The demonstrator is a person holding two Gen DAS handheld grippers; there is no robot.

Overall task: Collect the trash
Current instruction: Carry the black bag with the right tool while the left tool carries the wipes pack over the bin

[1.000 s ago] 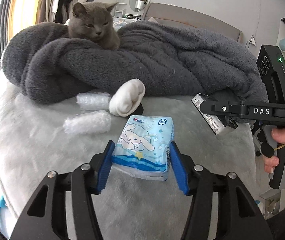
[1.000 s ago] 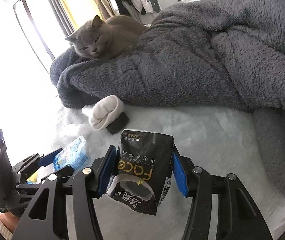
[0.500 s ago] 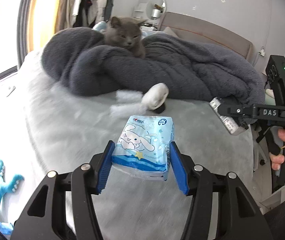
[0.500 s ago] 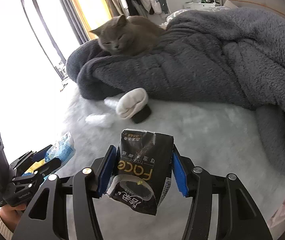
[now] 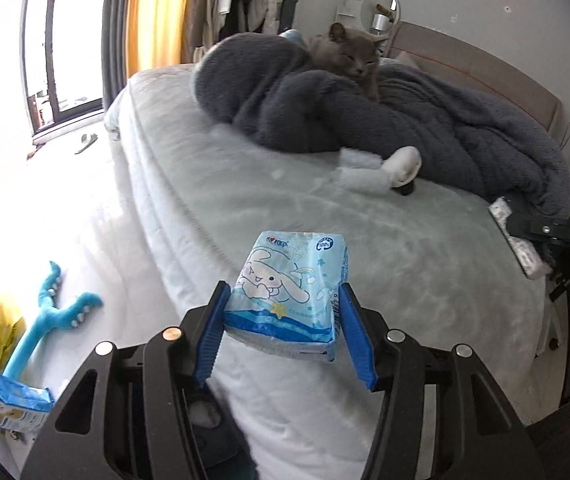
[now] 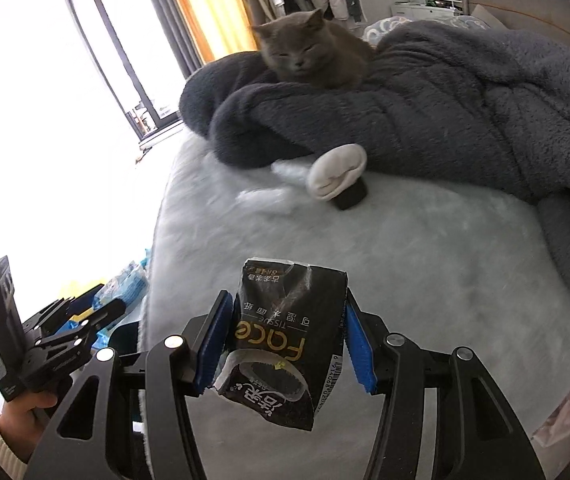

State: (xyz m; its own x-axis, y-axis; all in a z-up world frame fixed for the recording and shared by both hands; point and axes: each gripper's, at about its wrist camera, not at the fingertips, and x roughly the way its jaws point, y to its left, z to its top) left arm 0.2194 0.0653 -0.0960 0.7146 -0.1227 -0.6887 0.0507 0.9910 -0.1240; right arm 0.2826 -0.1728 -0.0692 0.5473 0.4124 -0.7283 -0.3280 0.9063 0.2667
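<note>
Left gripper (image 5: 285, 332) clamps a pale-blue cartoon-rabbit tissue pack (image 5: 291, 300) past the bed's (image 5: 405, 248) foot edge — right gripper (image 6: 285, 340) clamps a black plastic "Face" tissue wrapper (image 6: 289, 340).

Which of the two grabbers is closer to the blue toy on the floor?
Left. The left gripper, holding a blue pack, hangs past the bed's edge near the toy; the right gripper is over the bed.

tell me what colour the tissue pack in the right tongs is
Black crinkled plastic tissue pack; right wrist view.
</note>
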